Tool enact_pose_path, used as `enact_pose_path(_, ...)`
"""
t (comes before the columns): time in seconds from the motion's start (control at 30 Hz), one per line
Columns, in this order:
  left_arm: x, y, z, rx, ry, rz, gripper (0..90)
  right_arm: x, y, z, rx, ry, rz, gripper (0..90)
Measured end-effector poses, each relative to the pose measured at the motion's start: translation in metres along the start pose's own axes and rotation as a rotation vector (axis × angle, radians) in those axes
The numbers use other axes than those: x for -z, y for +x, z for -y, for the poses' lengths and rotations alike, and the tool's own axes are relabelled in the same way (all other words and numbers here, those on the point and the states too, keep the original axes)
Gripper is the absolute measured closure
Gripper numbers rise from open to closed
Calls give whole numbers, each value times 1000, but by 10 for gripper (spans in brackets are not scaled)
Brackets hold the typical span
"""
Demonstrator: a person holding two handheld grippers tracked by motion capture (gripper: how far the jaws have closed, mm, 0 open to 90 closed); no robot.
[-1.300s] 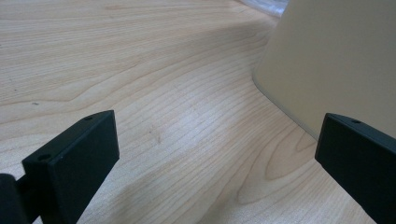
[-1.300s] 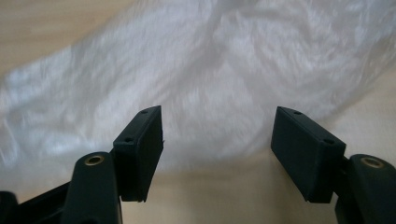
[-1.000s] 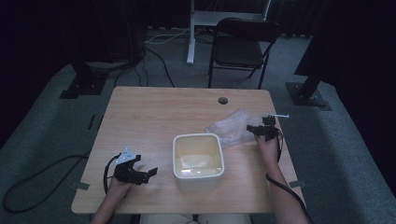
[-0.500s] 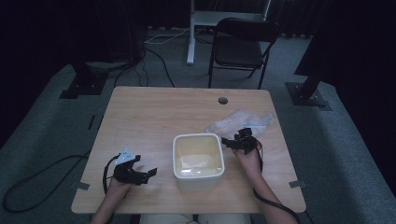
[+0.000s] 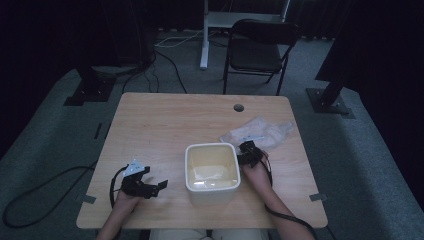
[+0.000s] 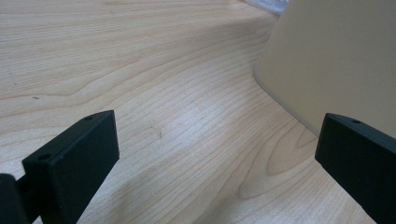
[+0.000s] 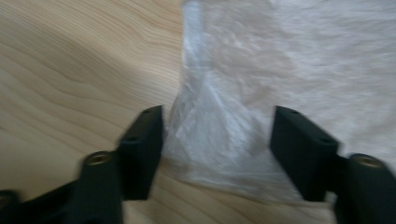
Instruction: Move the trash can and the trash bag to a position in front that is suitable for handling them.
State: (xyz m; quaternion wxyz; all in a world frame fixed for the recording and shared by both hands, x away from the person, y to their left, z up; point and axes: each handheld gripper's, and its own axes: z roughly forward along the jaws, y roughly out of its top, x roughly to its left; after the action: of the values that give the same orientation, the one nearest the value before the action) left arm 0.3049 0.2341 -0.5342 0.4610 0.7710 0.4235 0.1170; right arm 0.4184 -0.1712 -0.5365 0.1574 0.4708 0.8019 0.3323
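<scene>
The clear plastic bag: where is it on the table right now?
In the high view the clear plastic bag lies toward the table's far right, just beyond the cream tub, with the right tongs at its near edge.

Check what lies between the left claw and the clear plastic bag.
In the high view, the cream square plastic tub stands between the left claw and the clear crinkled plastic bag; the light wooden table is otherwise bare there.

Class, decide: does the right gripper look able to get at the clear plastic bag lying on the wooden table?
Probably yes. The right gripper has its jaws standing apart around a corner of the clear plastic bag, with nothing between them and the bag.
</scene>
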Motion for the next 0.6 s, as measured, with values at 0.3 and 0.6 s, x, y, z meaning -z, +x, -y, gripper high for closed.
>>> enact_pose_path(0.3, 0, -1, 0, -3, 0, 2, 4, 15, -7, 18, 46, -27, 24, 788)
enact_pose_path(0.6, 1, -1, -1, -2, -5, 1, 4, 41, -23, 44, 65, -13, -70, 837)
